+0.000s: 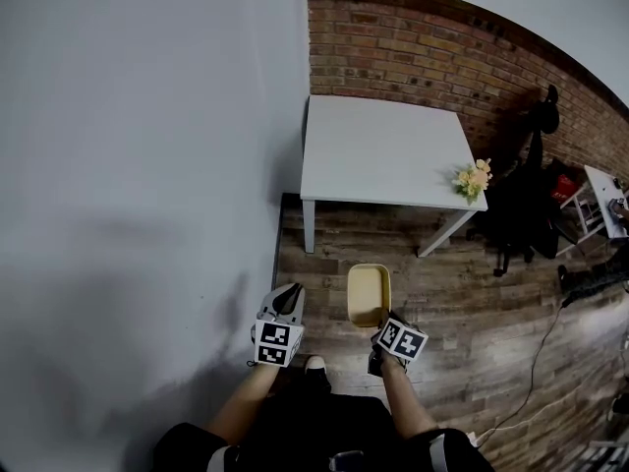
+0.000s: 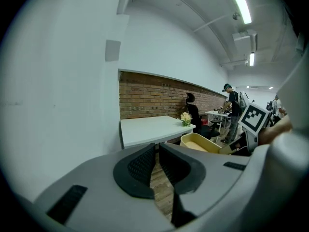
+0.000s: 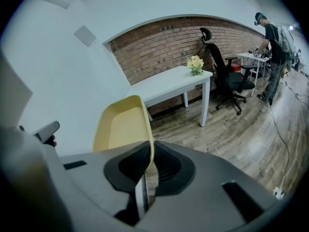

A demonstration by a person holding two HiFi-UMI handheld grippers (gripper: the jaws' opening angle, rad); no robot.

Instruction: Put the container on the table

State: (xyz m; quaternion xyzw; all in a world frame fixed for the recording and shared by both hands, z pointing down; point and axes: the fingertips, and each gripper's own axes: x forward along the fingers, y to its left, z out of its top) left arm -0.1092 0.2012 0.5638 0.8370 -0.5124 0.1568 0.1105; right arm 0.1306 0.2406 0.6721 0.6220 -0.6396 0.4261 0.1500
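A shallow yellow container (image 1: 369, 291) hangs above the wood floor, short of the white table (image 1: 378, 150). My right gripper (image 1: 389, 323) is shut on its near rim; in the right gripper view the thin yellow wall (image 3: 123, 127) runs between the two dark pads (image 3: 166, 163). My left gripper (image 1: 288, 295) is beside the container on its left, apart from it, with its pads (image 2: 142, 163) together on nothing. From the left gripper view the container (image 2: 198, 141) shows to the right, in front of the table (image 2: 149, 128).
A small bunch of flowers (image 1: 473, 179) stands on the table's right corner. A black office chair (image 1: 521, 195) is to the table's right. A plain grey wall (image 1: 138, 165) runs along the left, brick behind the table. A person (image 3: 270, 47) stands at a far desk. A cable (image 1: 536, 362) lies on the floor.
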